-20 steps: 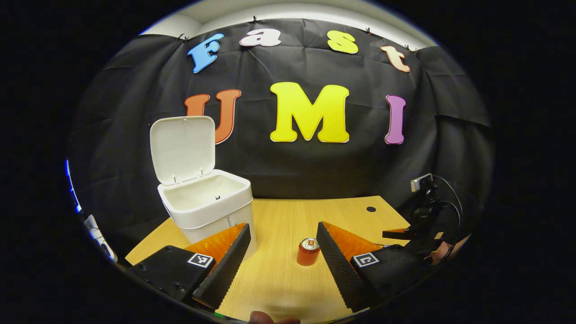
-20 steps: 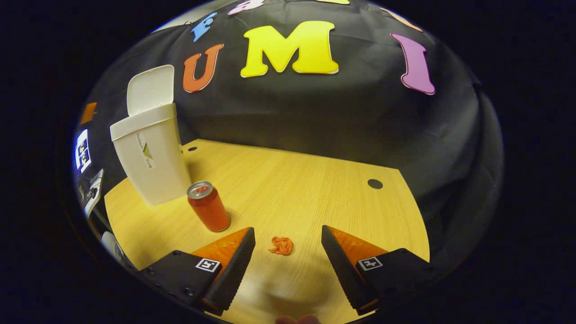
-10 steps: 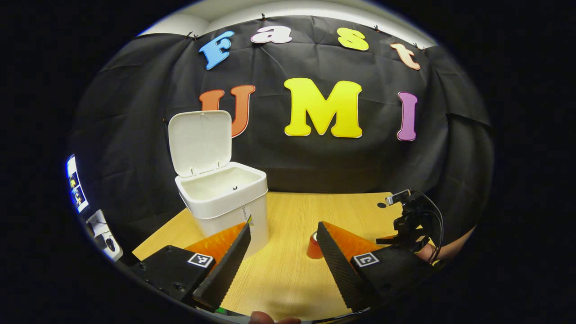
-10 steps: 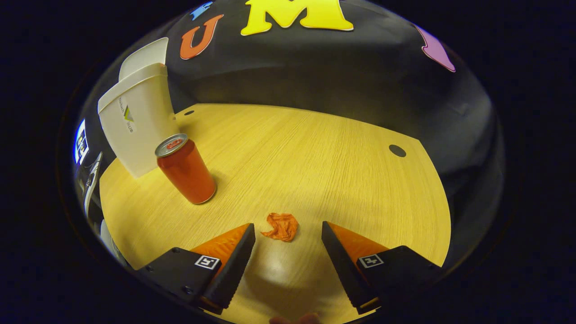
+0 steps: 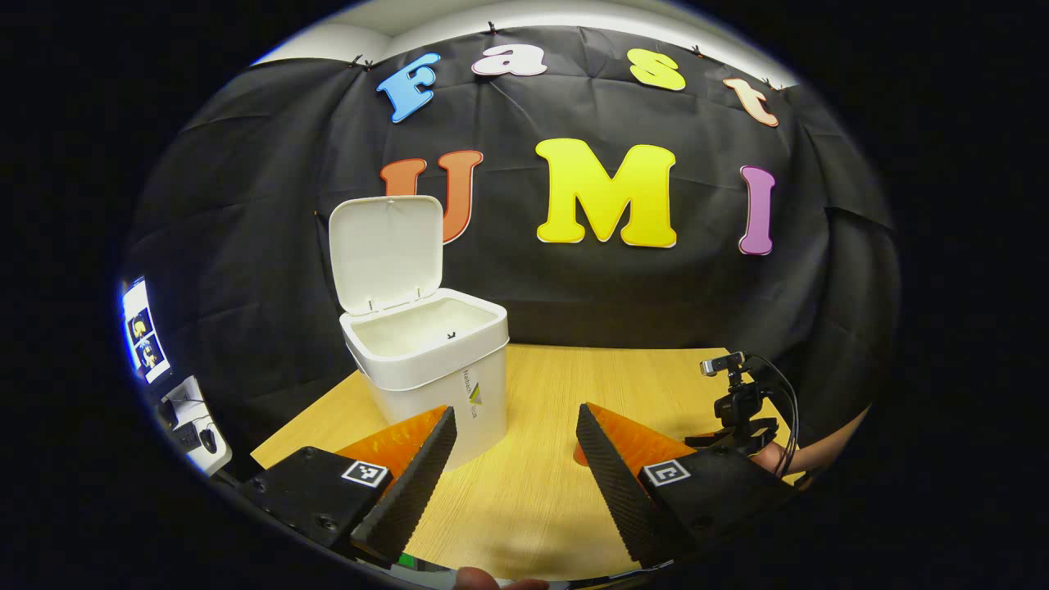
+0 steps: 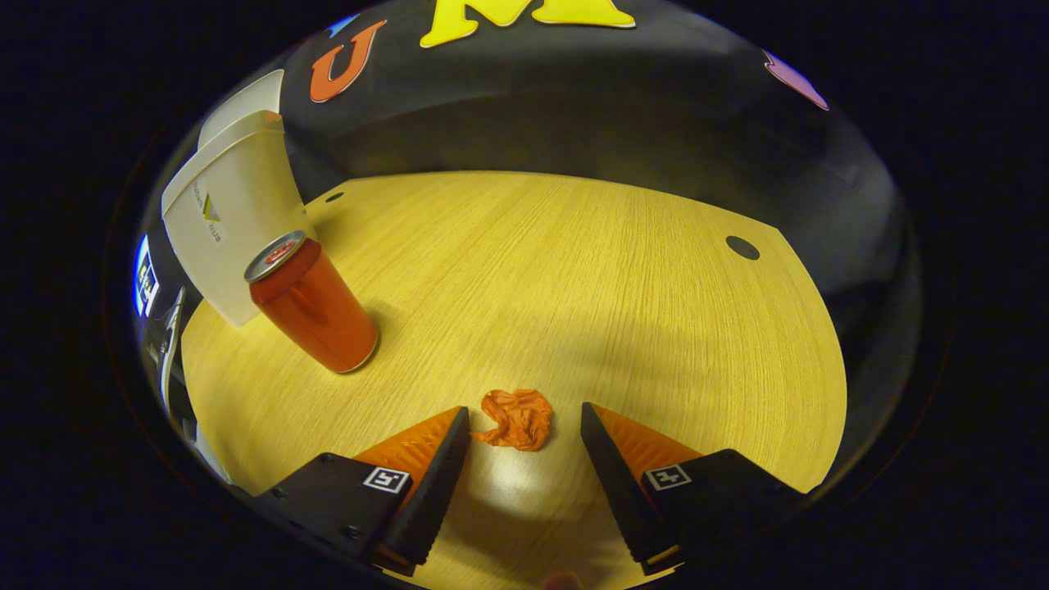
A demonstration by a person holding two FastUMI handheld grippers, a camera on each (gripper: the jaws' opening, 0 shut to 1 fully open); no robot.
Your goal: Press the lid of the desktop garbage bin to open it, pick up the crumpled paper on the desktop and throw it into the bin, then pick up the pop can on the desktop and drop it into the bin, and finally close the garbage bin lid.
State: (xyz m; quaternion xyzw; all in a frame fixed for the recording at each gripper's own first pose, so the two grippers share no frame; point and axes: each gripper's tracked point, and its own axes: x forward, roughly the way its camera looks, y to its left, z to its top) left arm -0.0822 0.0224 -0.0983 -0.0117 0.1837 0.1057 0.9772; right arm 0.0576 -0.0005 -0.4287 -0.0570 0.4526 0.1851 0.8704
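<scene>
Right gripper [image 6: 524, 414] is low over the counter [image 6: 590, 270], fingers spread wide with the paper [image 6: 516, 418] lying between their tips, touching neither. The can [image 6: 311, 303] stands upright to the left, just in front of the bin [image 6: 229, 221]. Left gripper [image 5: 512, 422] hangs with fingers apart, facing the bin [image 5: 434, 369], whose lid [image 5: 385, 250] stands open.

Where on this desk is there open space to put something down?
The widest bare wood in the right gripper view runs from the pop can and crumpled paper across to the round hole. It is crowded at the left, where the can stands beside the bin.
</scene>
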